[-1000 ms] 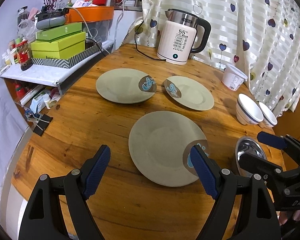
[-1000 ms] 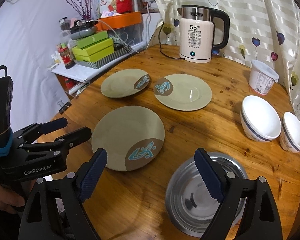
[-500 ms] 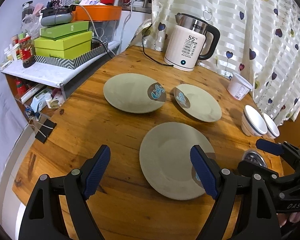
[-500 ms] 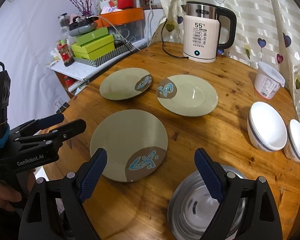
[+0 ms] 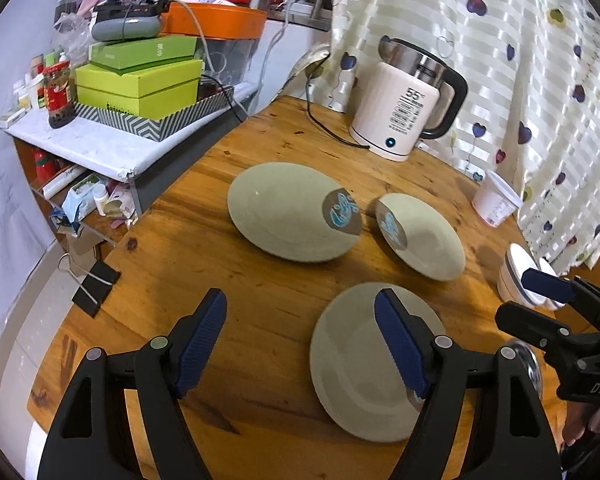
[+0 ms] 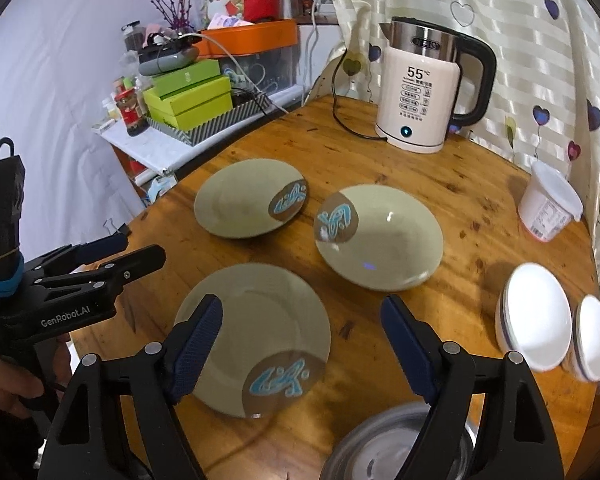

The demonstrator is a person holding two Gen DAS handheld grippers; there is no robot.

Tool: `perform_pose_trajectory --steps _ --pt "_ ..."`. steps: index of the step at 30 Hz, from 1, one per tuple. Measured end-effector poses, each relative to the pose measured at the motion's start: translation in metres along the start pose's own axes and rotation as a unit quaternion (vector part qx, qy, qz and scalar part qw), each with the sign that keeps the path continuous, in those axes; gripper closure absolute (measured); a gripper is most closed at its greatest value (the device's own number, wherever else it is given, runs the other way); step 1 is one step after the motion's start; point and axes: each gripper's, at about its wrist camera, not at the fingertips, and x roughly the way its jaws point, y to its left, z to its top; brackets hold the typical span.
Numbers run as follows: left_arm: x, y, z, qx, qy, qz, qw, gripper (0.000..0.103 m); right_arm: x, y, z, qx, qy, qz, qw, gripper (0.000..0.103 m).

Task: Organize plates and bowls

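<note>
Three olive-green plates with blue-and-brown motifs lie on the round wooden table (image 6: 440, 184): a near one (image 6: 256, 332) (image 5: 364, 364), a far left one (image 6: 248, 204) (image 5: 288, 216) and a far right one (image 6: 384, 236) (image 5: 424, 236). Two white bowls (image 6: 536, 328) (image 6: 592, 336) sit at the right, and a steel bowl (image 6: 384, 448) lies at the near edge. My left gripper (image 5: 300, 344) is open and empty above the table, left of the near plate. My right gripper (image 6: 300, 348) is open and empty above the near plate.
A white electric kettle (image 6: 424, 92) with its cord stands at the back. A white lidded tub (image 6: 548, 208) sits at the right by the curtain. A side shelf (image 5: 100, 144) with green boxes (image 5: 140, 80) stands left of the table. A binder clip (image 5: 96, 288) lies below the table's left edge.
Both grippers have shifted left and slightly forward; the plates now sit further right and lower in view. Both stay open and empty.
</note>
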Motion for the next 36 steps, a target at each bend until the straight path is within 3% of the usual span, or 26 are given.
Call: perform_pose_trajectory --steps 16,23,36 --pt "0.04 0.029 0.033 -0.027 0.007 -0.003 0.9996 0.026 0.057 -0.006 0.05 -0.009 0.031 0.042 0.999 0.024" --pt "0.062 0.036 0.041 -0.026 0.012 0.004 0.9996 0.027 0.093 -0.014 0.075 -0.001 0.048 0.073 0.996 0.033" --pt "0.097 0.062 0.053 -0.069 0.024 -0.001 0.9973 0.032 0.161 -0.029 0.109 0.012 0.081 0.111 0.99 0.046"
